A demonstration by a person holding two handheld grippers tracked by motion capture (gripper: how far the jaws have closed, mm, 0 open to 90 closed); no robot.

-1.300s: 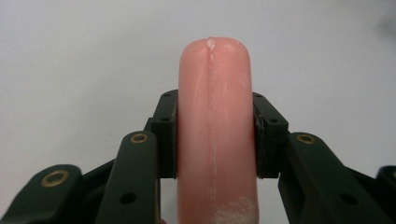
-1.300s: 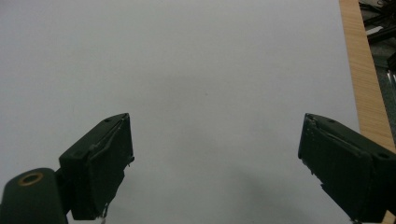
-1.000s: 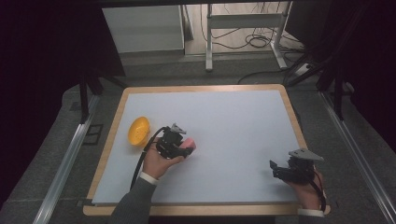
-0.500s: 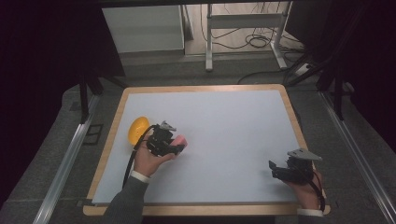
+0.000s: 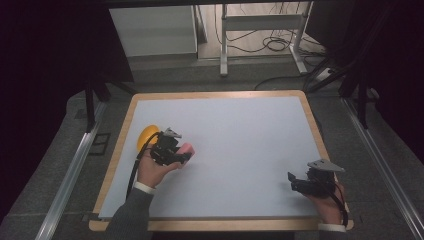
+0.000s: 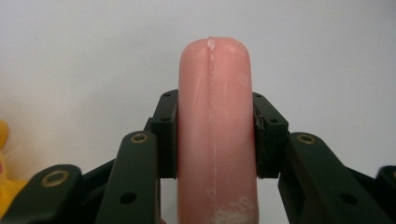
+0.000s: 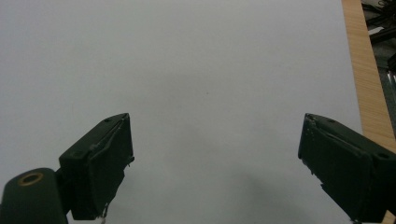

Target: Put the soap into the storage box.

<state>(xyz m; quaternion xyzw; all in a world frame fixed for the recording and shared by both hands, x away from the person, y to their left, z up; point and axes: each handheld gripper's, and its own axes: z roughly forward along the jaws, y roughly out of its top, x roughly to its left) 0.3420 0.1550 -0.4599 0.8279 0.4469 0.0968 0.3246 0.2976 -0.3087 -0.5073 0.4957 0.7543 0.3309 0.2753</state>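
Observation:
A pink rounded object (image 6: 215, 121), smooth like a sausage or soft block, stands between the jaws of my left gripper (image 6: 215, 135), whose pads press on both its sides. From above, that left gripper (image 5: 183, 155) is over the left part of the white table top (image 5: 240, 135), with the pink object (image 5: 187, 149) poking out to the right. A yellow rounded object (image 5: 146, 136) lies just behind it near the left edge, also at the lower left corner as a yellow shape (image 6: 7, 182). My right gripper (image 5: 292, 181) rests near the front right corner, jaws wide apart and empty (image 7: 215, 163).
The white table top has a wooden border (image 5: 115, 150). Metal rails (image 5: 67, 175) run along both sides on the grey floor. A table frame and cables (image 5: 270, 40) lie beyond the far edge.
My left hand has carried the pink object to the left and slightly away from me, closer to the yellow object. The right gripper has stayed in place.

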